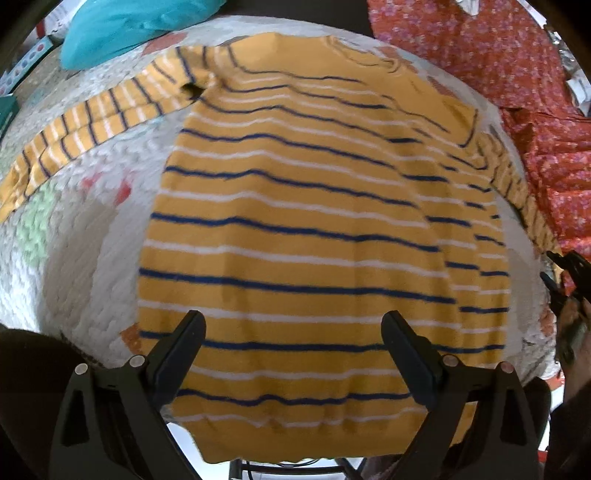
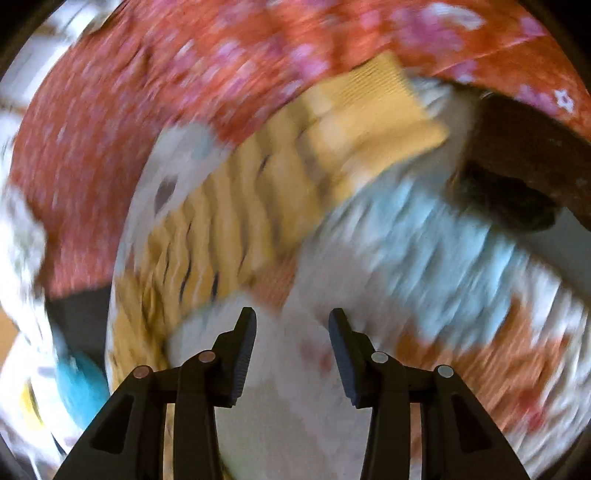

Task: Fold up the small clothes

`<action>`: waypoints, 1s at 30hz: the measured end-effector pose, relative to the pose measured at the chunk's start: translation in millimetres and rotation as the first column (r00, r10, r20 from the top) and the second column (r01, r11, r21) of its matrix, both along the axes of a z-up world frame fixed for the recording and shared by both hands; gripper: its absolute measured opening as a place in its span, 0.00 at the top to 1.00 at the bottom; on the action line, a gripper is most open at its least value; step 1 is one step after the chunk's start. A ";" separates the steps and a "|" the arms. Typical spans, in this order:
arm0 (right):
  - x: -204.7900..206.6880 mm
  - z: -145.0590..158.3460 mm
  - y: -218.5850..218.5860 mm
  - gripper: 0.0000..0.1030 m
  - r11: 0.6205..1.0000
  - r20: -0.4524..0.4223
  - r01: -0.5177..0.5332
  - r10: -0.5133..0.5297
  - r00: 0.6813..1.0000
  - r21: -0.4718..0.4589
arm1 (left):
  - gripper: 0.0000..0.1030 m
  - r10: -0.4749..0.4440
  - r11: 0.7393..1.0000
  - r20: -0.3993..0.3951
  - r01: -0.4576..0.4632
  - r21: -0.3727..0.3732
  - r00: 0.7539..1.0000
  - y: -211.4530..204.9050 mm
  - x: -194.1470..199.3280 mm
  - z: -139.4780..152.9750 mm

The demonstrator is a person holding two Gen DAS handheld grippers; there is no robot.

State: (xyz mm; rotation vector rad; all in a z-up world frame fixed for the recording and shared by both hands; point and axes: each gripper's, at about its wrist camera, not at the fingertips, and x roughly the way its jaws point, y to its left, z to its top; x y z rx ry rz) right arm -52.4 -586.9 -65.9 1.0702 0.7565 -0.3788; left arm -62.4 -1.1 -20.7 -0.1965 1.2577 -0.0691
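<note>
A small yellow sweater (image 1: 295, 221) with blue and white stripes lies flat on a white patterned quilt (image 1: 85, 236). Its neck points away, its hem hangs at the near edge, and its left sleeve (image 1: 92, 122) stretches out sideways. My left gripper (image 1: 293, 315) hovers open above the lower body of the sweater, jaws wide apart and holding nothing. The right wrist view is blurred. There, my right gripper (image 2: 292, 312) stands open over the quilt (image 2: 424, 240) with nothing between its fingers. The sweater's right sleeve (image 2: 229, 206) lies just beyond it to the left, the cuff (image 2: 380, 110) farther off.
A red floral cloth (image 1: 498, 74) is heaped along the sweater's right side and reaches the cuff (image 2: 147, 92). A teal cushion (image 1: 122, 33) sits at the far left corner. The quilt's near edge drops off just below the hem.
</note>
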 end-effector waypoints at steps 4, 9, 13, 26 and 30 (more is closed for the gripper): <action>11.4 5.6 -27.5 0.58 0.994 0.032 0.109 -0.108 0.994 -0.030 | 0.07 -0.008 1.000 0.020 0.008 0.016 1.000 -5.4 7.4 7.5; 37.8 26.7 -32.8 0.95 0.982 -0.003 0.074 -0.075 0.997 -0.173 | 0.07 0.012 1.000 0.030 -0.013 0.017 0.999 0.7 11.5 14.4; 58.8 77.9 19.5 0.95 0.924 0.033 -0.114 0.135 0.990 -0.366 | 0.07 0.038 0.999 0.041 -0.038 0.005 0.998 9.8 17.1 15.9; 111.6 41.7 285.5 0.90 0.524 -0.043 -0.795 0.827 0.561 -0.306 | 0.07 0.040 0.978 0.014 -0.036 -0.208 0.999 2.8 65.4 16.4; 97.6 37.6 277.6 0.62 0.565 -0.005 -0.779 0.809 0.588 -0.271 | 0.07 -0.019 0.975 0.008 0.020 -0.221 1.000 -23.2 88.4 11.0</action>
